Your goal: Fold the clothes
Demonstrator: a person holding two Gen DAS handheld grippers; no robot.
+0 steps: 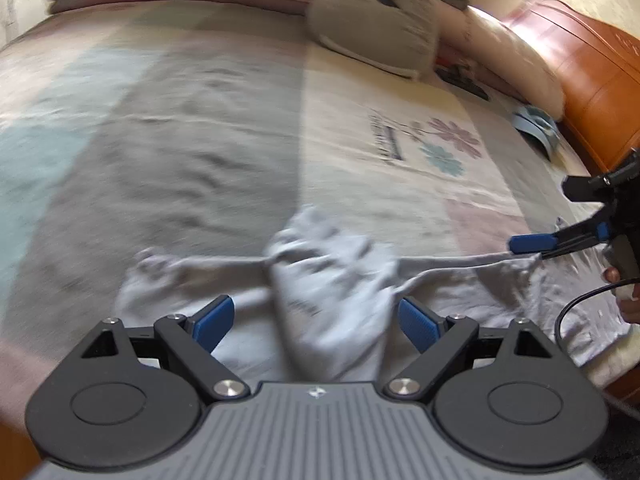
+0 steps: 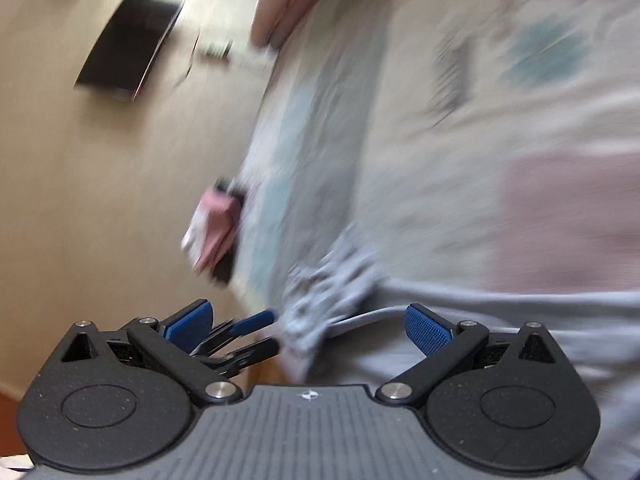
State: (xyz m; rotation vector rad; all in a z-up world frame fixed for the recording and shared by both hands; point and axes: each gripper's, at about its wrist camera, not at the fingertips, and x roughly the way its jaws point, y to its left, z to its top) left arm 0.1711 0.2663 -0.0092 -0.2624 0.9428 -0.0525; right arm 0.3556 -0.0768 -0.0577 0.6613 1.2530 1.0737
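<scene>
A light grey garment lies crumpled on the bed near its front edge, with a bunched fold running up the middle. My left gripper is open, its blue pads either side of that fold, just above the cloth. My right gripper is open over the garment at its right side; a fold of cloth lies between its pads. In the left wrist view the right gripper shows at the far right, low over the garment's edge. Both views are blurred by motion.
The bed carries a patchwork sheet with flower prints. A grey pillow and pink pillows lie at the back, an orange headboard at the right. A dark screen hangs on the beige wall.
</scene>
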